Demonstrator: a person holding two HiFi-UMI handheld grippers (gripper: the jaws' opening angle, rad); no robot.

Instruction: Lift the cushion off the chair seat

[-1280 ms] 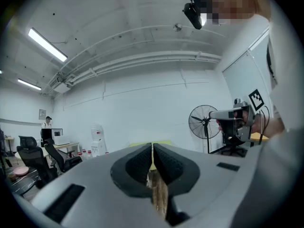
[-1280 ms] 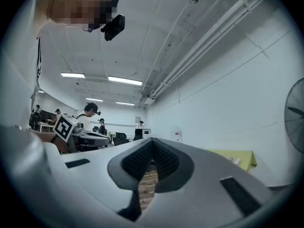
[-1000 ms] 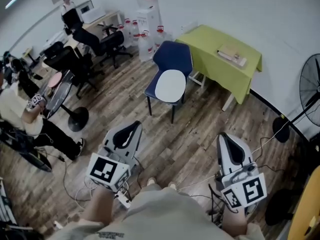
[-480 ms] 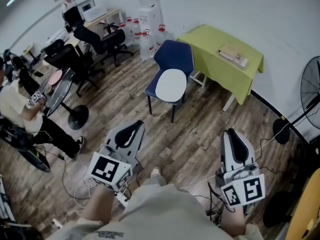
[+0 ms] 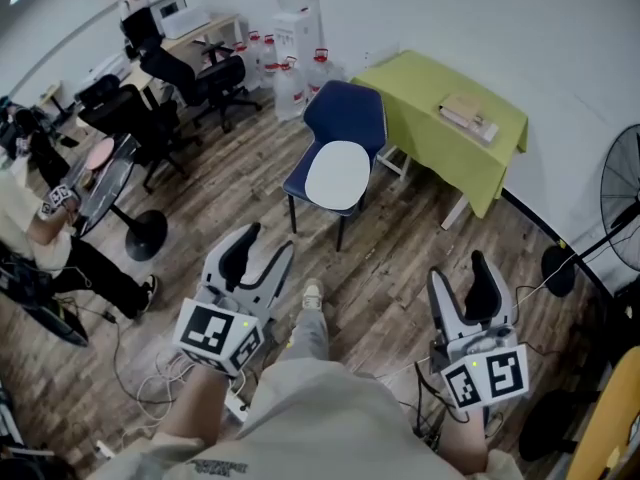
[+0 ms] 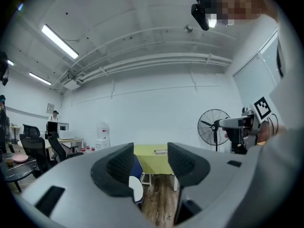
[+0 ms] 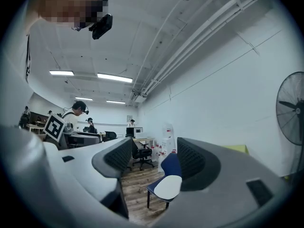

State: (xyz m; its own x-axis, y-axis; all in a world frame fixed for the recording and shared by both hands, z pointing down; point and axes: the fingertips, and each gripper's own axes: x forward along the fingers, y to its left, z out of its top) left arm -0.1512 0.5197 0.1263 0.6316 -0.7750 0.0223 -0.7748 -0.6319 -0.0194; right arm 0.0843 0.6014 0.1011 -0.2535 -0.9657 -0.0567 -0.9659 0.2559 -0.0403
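Note:
A white oval cushion (image 5: 337, 175) lies on the seat of a blue chair (image 5: 346, 118) across the wooden floor, well ahead of both grippers. My left gripper (image 5: 262, 255) is at the lower left and my right gripper (image 5: 464, 290) at the lower right, both pointing level toward the chair. Their jaws have just been opening, and nothing is between them. In the left gripper view, the cushion (image 6: 137, 188) shows small past the left jaw of the open gripper (image 6: 149, 167). In the right gripper view, the cushion (image 7: 167, 186) and chair back (image 7: 171, 165) sit far off beyond the open gripper (image 7: 154, 163).
A table under a green cloth (image 5: 425, 118) stands right of the chair, with a flat box (image 5: 465, 113) on it. A standing fan (image 5: 625, 193) is at the right wall. Office chairs (image 5: 200, 83), water jugs (image 5: 290, 63) and seated people (image 5: 40, 233) fill the left. Cables (image 5: 150, 373) trail on the floor.
Both grippers' jaws went from shut to open. Both grippers moved forward toward the chair, and the person's foot stepped forward between them.

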